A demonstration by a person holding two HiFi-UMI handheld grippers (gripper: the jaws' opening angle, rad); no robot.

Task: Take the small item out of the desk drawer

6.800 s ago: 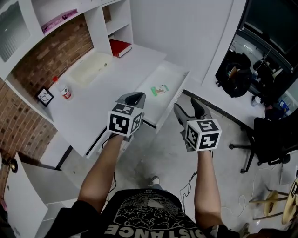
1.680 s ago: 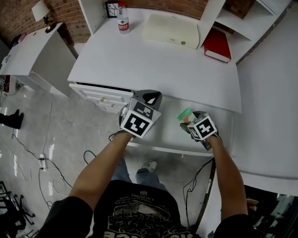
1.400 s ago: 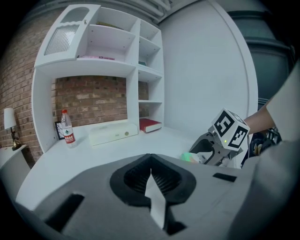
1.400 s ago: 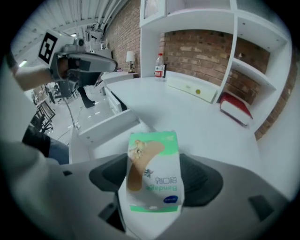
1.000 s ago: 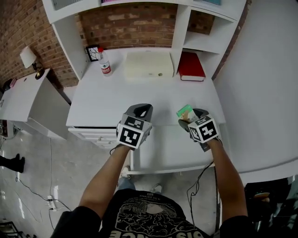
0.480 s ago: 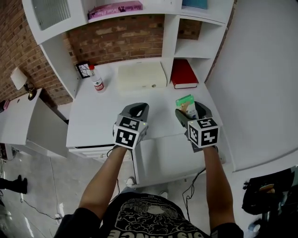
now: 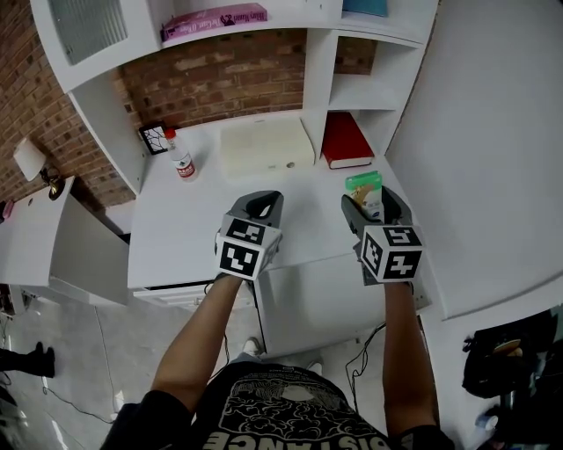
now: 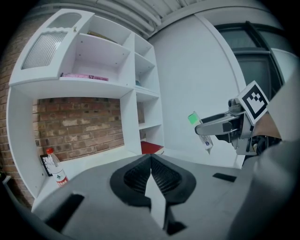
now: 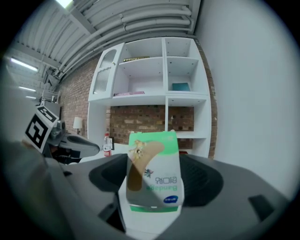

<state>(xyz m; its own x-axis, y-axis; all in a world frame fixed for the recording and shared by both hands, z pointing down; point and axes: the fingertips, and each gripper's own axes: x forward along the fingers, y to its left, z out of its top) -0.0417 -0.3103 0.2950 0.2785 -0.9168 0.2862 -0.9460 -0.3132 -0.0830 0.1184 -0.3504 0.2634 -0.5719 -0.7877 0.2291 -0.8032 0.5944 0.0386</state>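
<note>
The small item is a white and green bandage box [image 7: 363, 186] with a plaster pictured on its face [image 9: 153, 173]. My right gripper [image 7: 369, 204] is shut on it and holds it upright in the air over the right end of the white desk top [image 7: 202, 228]. Its dark pads clamp the box's two sides [image 9: 154, 183]. The desk drawer [image 7: 325, 294] stands pulled out below both grippers, its white bottom bare. My left gripper [image 7: 262, 204] hovers over the desk's front edge, shut and empty [image 8: 151, 164]. The left gripper view shows the box [image 8: 193, 118] in the right gripper.
At the back of the desk stand a water bottle [image 7: 182, 163], a small framed picture [image 7: 153, 136], a cream flat case [image 7: 266, 147] and a red book [image 7: 345, 141]. Shelves rise above, with a pink book [image 7: 215, 18]. A low white cabinet [image 7: 62, 246] is at the left.
My right gripper has carried the bandage box up out of the drawer and forward over the desk's right end. The left gripper kept its place at the desk's front edge.
</note>
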